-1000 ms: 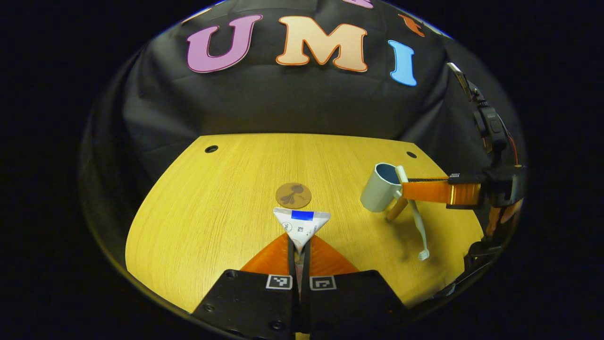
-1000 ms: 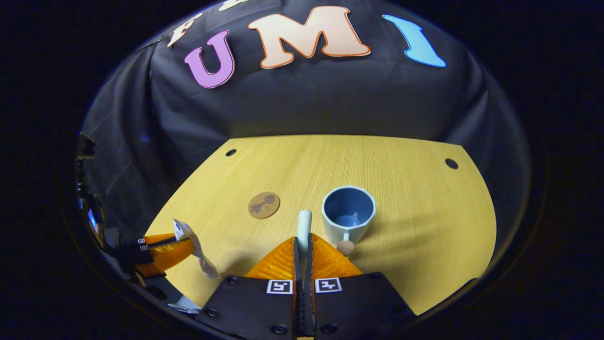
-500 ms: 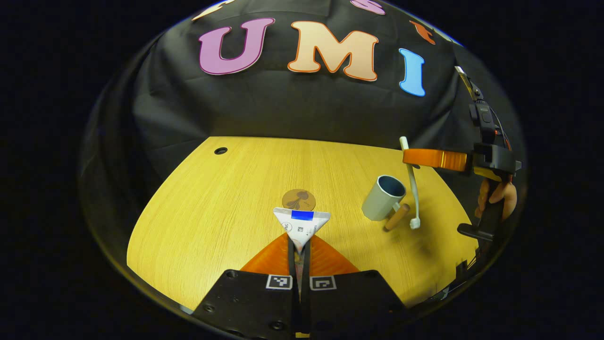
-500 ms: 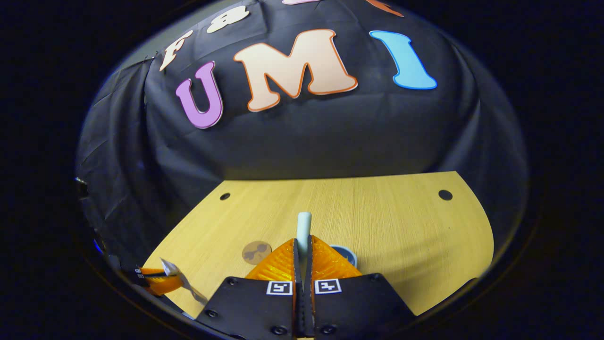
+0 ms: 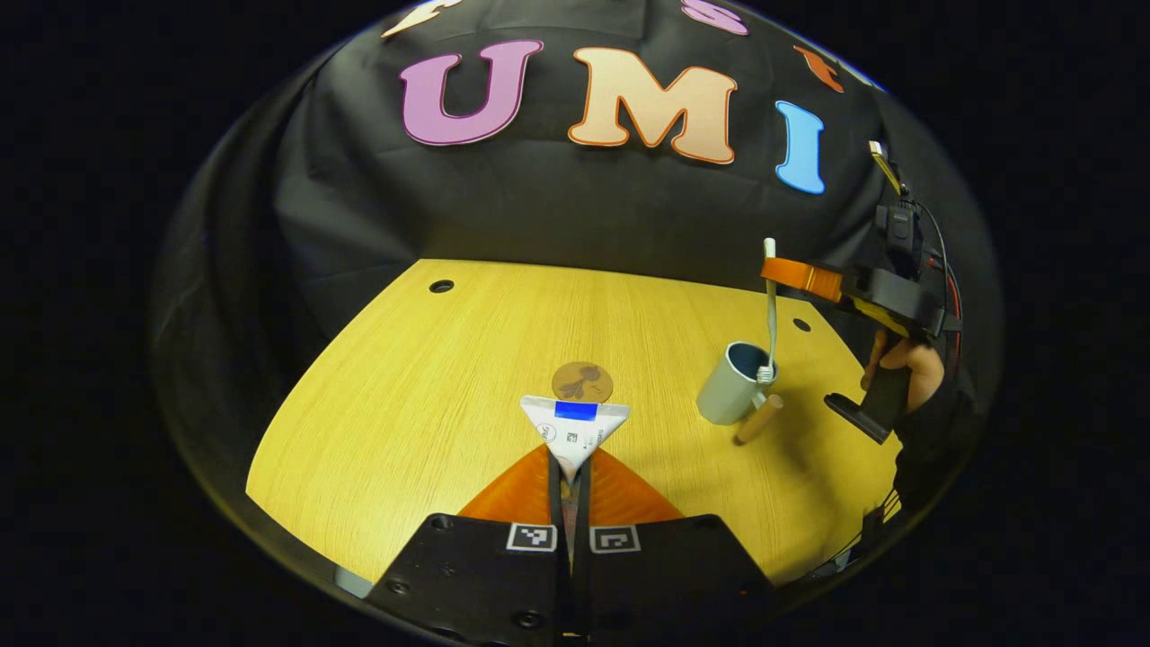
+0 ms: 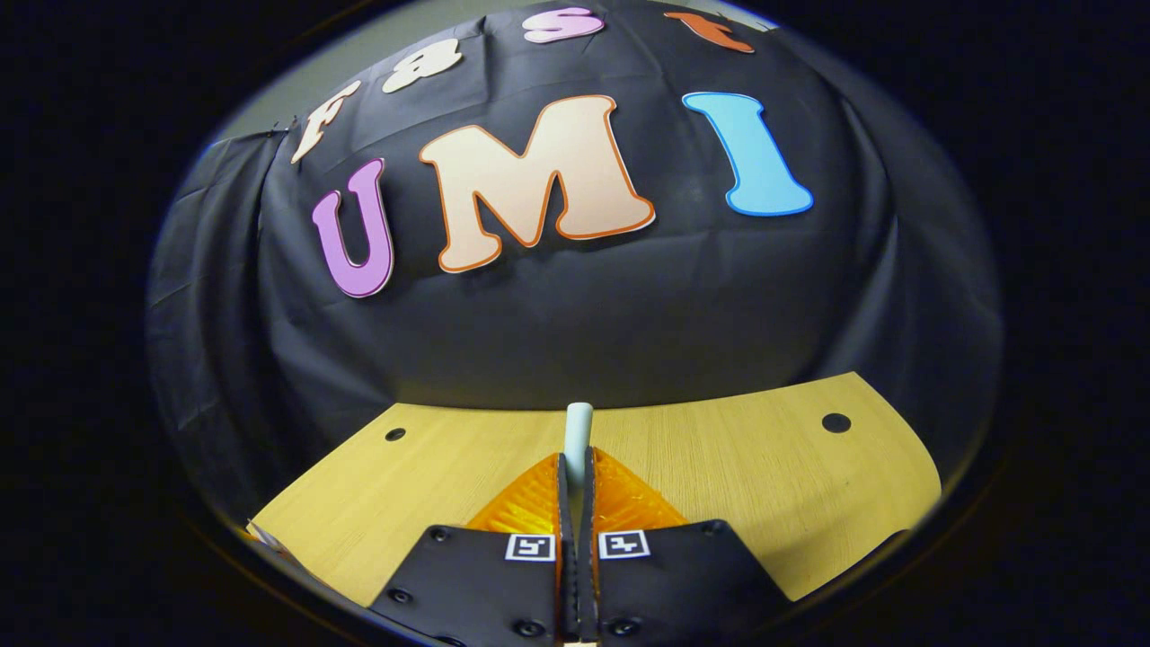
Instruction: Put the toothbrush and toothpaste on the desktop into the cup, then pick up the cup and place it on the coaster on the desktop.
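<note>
- Over the last second I had lifted my right gripper (image 5: 780, 272) and tipped it from pointing down at the desk to nearly level, so the toothbrush (image 5: 770, 310) swung from slanting beside the cup to hanging upright.
- Seen from my left gripper, well off to its right, the brush head had just reached the rim of the cup (image 5: 732, 394), at or barely inside the mouth; I could not tell which.
- In my right gripper view the cup had dropped out of the frame below the fingers, and ahead lay the far part of the desktop (image 6: 737, 467).
- My judgement: the brush was lined up, and lowering and letting go remained. The toothpaste and the move to the coaster were yet to come.
- My right gripper (image 6: 576, 474) was closed tight on the toothbrush handle (image 6: 578, 431), whose pale end stuck out past the fingertips.
- My left gripper (image 5: 567, 481) was pinched shut on the toothpaste (image 5: 575, 429), its flat crimped end fanning out just ahead of the fingers, clear of the desk. It had barely shifted.
- The coaster (image 5: 582, 382) lay bare just beyond the tube, straight ahead of my left gripper.
- Count: one toothbrush, one toothpaste tube, one cup with one wooden handle (image 5: 758, 419), one coaster, two grippers.
</note>
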### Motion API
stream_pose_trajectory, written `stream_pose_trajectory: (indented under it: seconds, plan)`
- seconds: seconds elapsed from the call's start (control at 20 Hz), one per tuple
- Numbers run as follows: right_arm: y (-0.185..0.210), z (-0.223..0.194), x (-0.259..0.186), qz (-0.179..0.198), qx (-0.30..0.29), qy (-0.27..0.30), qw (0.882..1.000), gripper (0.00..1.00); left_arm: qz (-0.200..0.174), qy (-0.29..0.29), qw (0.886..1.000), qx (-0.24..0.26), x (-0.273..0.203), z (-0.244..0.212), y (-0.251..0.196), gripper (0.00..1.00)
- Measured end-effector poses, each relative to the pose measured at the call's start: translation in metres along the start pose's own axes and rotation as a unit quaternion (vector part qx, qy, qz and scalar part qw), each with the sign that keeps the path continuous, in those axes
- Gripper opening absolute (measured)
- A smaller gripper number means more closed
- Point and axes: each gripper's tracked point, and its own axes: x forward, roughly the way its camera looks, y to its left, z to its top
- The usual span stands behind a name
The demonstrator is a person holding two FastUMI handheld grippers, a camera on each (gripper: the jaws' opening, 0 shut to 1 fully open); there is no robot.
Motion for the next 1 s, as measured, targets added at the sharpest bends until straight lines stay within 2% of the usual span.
stream_pose_trajectory:
  seconds: [0.3,0.4,0.45,0.5,0.6,0.85,0.9,1.0]
  plan:
    - [-0.010,-0.007,0.011,-0.016,-0.019,-0.013,1.000,0.04,0.003,-0.003,1.000,-0.004,-0.003,0.004,-0.003,0.00]
    - [-0.010,-0.015,0.006,-0.016,-0.016,-0.007,1.000,0.08,0.001,-0.008,1.000,-0.002,-0.002,0.009,-0.005,0.00]
    - [-0.012,-0.016,0.004,-0.018,-0.014,-0.005,1.000,0.13,-0.002,-0.009,1.000,-0.001,-0.002,0.010,-0.006,0.00]
    - [-0.014,-0.018,0.001,-0.020,-0.013,-0.004,1.000,0.10,-0.005,-0.009,1.000,0.000,-0.002,0.011,-0.009,0.00]
    - [-0.017,-0.020,-0.006,-0.021,-0.008,-0.002,1.000,0.32,-0.010,-0.010,1.000,0.002,-0.003,0.013,-0.013,0.00]
    - [-0.021,-0.016,-0.030,-0.019,-0.010,-0.015,1.000,1.00,-0.032,-0.015,0.999,0.013,0.003,0.024,-0.029,0.00]
    - [-0.023,-0.016,-0.036,-0.019,-0.013,-0.015,1.000,0.96,-0.038,-0.016,0.999,0.015,0.005,0.028,-0.033,0.00]
    - [-0.027,-0.017,-0.047,-0.019,-0.018,-0.014,1.000,0.99,-0.053,-0.022,0.998,0.021,0.010,0.036,-0.046,0.00]
